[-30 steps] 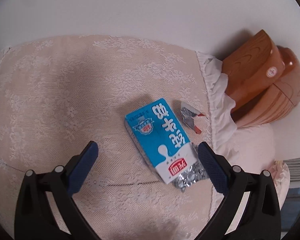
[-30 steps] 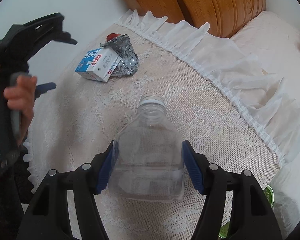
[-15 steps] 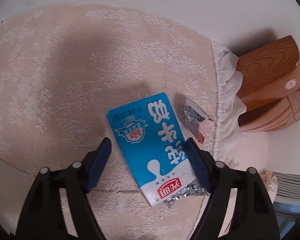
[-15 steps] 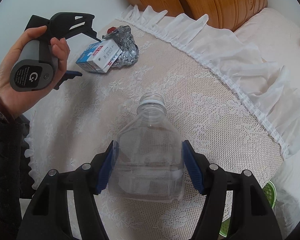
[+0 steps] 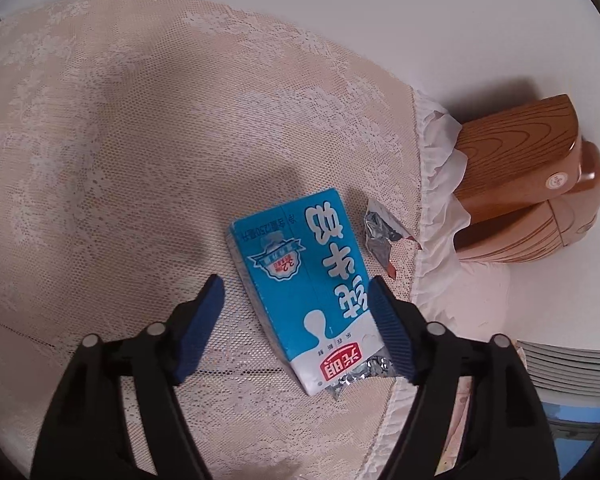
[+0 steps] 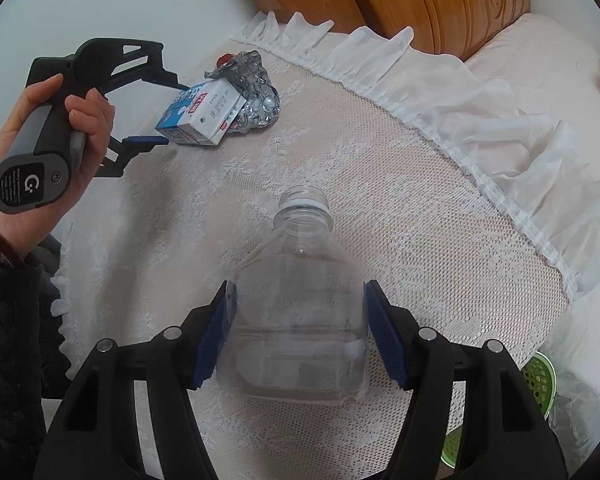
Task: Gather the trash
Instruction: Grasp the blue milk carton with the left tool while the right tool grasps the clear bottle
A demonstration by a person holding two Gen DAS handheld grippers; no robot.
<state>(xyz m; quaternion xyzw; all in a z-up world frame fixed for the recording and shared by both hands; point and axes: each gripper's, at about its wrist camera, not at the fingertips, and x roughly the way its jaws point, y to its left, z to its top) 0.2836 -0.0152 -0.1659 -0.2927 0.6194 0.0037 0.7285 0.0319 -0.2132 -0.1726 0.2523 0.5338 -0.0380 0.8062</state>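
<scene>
Left wrist | left tongs (image 5: pixel 295 304) opening astride milk carton (image 5: pixel 304 276) (near cloth's edge) | right tongs (image 6: pixel 297 312) clamp bottle (image 6: pixel 300 304)

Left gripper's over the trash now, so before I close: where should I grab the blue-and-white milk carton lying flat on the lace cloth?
Grip the blue-and-white milk carton across its two long edges, near mid-length, coming from above. It lies flat, and the opening left gripper already straddles its lower half, though offset: the right pad is on the carton's edge. Stay clear of the crumpled foil wrapper at its bottom end.

The blue-and-white milk carton (image 5: pixel 308 280) is hiding most of the crumpled silver foil wrapper (image 5: pixel 364 374); a green perforated plastic basket (image 6: pixel 538 376) is perhaps sitting behind the right tool's arm.
</scene>
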